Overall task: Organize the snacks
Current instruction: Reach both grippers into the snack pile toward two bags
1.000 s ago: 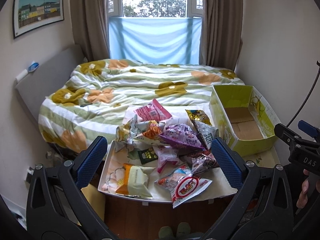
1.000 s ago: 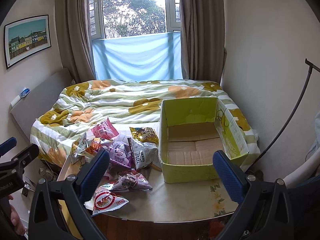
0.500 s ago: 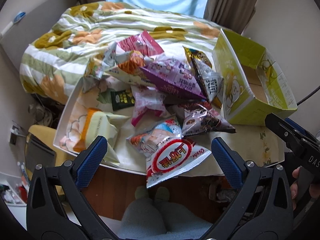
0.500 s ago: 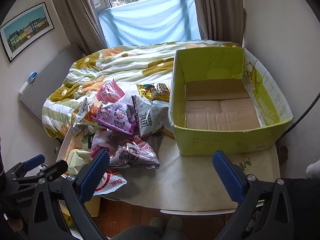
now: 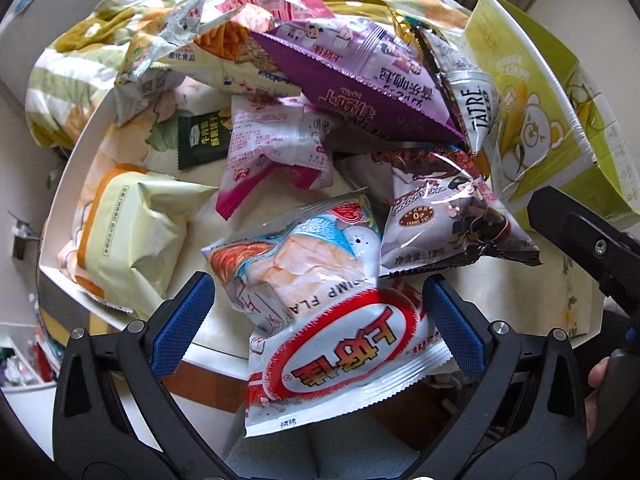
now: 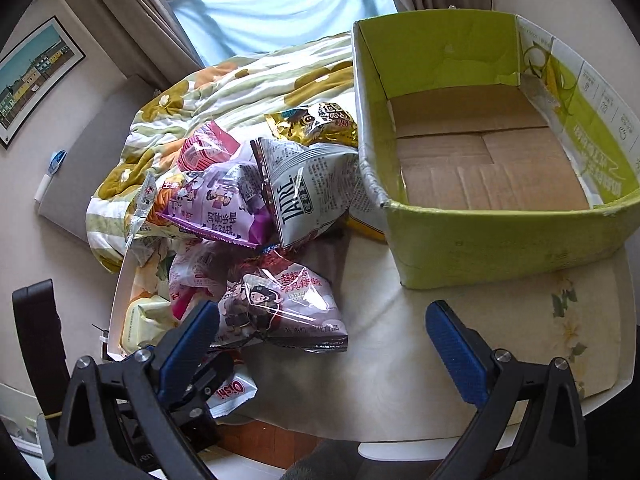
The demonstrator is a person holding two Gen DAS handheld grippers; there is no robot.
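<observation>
The left gripper (image 5: 320,320) has its jaws spread wide, and a white snack bag with a red oval (image 5: 344,354) lies between its 2 blue pads (image 5: 180,320); the pads are on each side of the bag but they do not press it. This bag sits at the near edge of the table (image 6: 400,360) and part of it hangs over the edge. Just behind it is a shrimp flavour bag (image 5: 296,256), and to the right a dark chocolate snack bag (image 5: 444,220). Further back the pile has a purple bag (image 5: 360,80), a grey bag with the word TATRE (image 5: 476,116), a pink and white bag (image 5: 276,148), a small dark green packet (image 5: 202,140) and a pale yellow bag (image 5: 132,236) on the left. The right gripper (image 6: 320,344) also has its jaws spread apart and holds nothing; it is above the bare tablecloth, near the front of the green cardboard box (image 6: 500,240). The box stands open on the right side of the table with only brown cardboard at its bottom, and the TATRE bag leans against its left wall. Behind the table is a bed with a flowered blanket (image 6: 248,84).
</observation>
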